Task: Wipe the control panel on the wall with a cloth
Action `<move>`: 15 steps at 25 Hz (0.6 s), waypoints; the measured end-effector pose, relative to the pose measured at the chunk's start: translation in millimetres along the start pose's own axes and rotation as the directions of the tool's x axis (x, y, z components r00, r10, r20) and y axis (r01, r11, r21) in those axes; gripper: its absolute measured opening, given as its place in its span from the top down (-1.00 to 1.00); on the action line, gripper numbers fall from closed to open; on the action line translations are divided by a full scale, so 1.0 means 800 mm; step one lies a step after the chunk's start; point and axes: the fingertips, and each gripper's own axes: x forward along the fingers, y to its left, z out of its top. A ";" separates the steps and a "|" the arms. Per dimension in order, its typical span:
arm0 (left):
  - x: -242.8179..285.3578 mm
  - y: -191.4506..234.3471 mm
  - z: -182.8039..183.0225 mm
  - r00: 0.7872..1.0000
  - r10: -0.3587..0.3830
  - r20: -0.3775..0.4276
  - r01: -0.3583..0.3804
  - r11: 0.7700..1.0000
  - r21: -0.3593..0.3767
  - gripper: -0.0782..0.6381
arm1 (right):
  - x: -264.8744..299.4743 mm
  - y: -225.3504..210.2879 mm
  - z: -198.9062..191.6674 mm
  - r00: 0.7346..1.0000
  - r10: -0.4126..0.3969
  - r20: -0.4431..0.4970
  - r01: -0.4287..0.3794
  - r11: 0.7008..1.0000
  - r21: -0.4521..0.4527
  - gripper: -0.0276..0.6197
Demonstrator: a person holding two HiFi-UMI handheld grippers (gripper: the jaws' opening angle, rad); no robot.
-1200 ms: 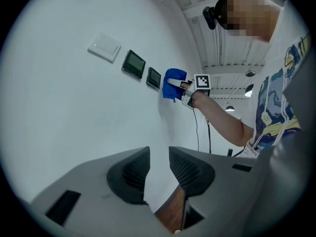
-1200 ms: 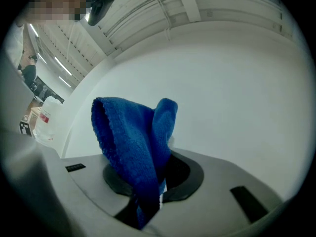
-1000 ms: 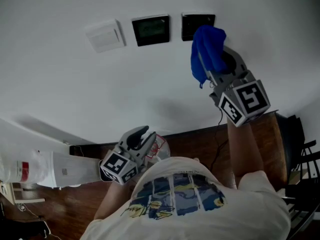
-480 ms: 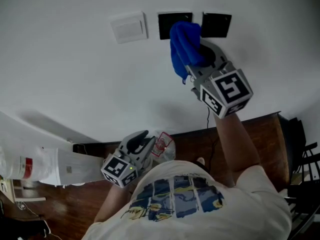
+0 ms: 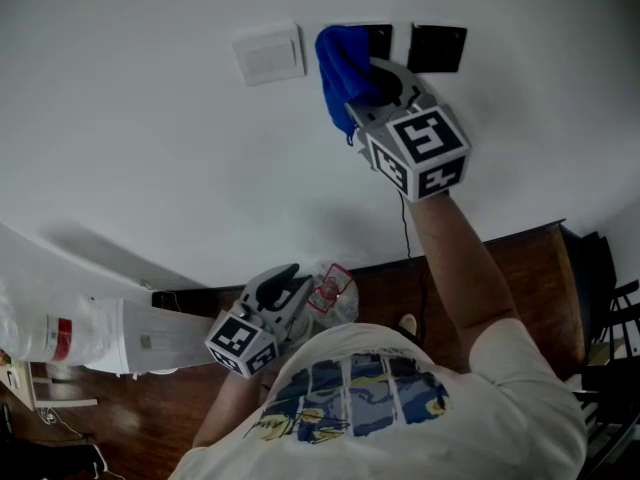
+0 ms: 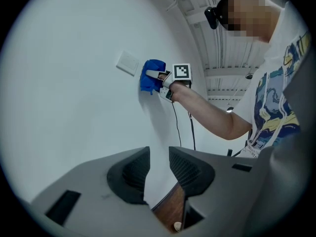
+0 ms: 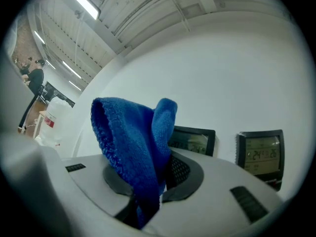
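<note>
The right gripper (image 5: 378, 76) pinches the blue cloth (image 5: 340, 63) over the control panel (image 5: 381, 38). The left gripper (image 5: 288, 280) hangs low, its jaws a little apart and empty.

Soft, even light is falling on the white wall (image 5: 150, 148), and the head view is looking dim and greyish. A faint shadow is spreading on the wall just below the right gripper (image 5: 380, 76), and another is lying off to the left of the left gripper (image 5: 285, 286). Both gripper views are bending strongly at the edges and darkening to black corners. Strip lights (image 7: 86, 4) are glaring above and left of the right gripper's jaws, while the cloth (image 7: 131, 152), close to the lens, is looking slightly soft.
</note>
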 end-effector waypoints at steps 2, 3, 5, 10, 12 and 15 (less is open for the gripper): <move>0.002 0.000 0.001 1.000 -0.009 0.009 0.009 1.000 0.003 0.51 | 0.003 -0.004 0.000 1.000 -0.010 -0.002 0.010 1.000 -0.005 0.64; 0.002 -0.001 -0.001 1.000 -0.015 0.010 0.015 1.000 0.001 0.51 | 0.003 -0.005 -0.001 1.000 -0.016 -0.004 0.016 1.000 -0.005 0.64; 0.000 -0.004 -0.004 1.000 -0.023 0.008 0.023 1.000 -0.017 0.51 | 0.002 -0.009 -0.005 1.000 -0.024 -0.013 0.024 1.000 0.000 0.64; -0.002 0.003 0.000 1.000 -0.019 0.013 0.019 1.000 -0.022 0.51 | -0.001 -0.021 -0.003 0.999 -0.037 -0.016 0.037 0.999 -0.006 0.64; -0.001 0.004 0.000 1.000 -0.022 0.015 0.022 1.000 -0.021 0.51 | -0.003 -0.025 -0.003 0.999 -0.042 -0.018 0.041 0.999 -0.011 0.64; 0.000 0.003 -0.002 0.999 -0.027 0.017 0.028 0.999 -0.020 0.51 | -0.006 -0.031 -0.006 0.999 -0.049 -0.020 0.048 0.999 -0.016 0.64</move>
